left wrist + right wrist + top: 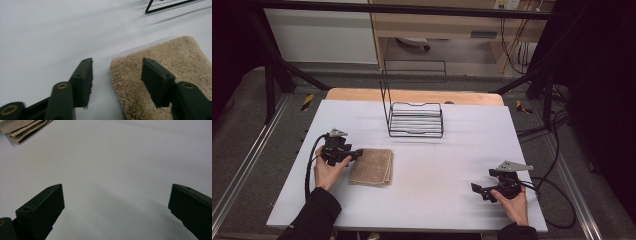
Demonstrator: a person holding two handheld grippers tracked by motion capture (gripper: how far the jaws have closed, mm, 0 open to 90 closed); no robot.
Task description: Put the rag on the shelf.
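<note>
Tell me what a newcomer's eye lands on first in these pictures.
The folded tan towel on the white table, at its left side, with the open left gripper at its edge. Behind it stands a black wire rack near the table's far edge. The right gripper rests open at the near right.

the high view is evenly lit from above on the white table (437,170), while the floor and the room's sides fall off into near black. the picture is soft and slightly grainy. the wire rack (415,119) casts faint streaked shadows. in the left gripper view the towel (160,82) is fairly sharp, the near jaws soft and dim. the right gripper view is blurred, with a broad soft shadow between its dark jaws.
</note>
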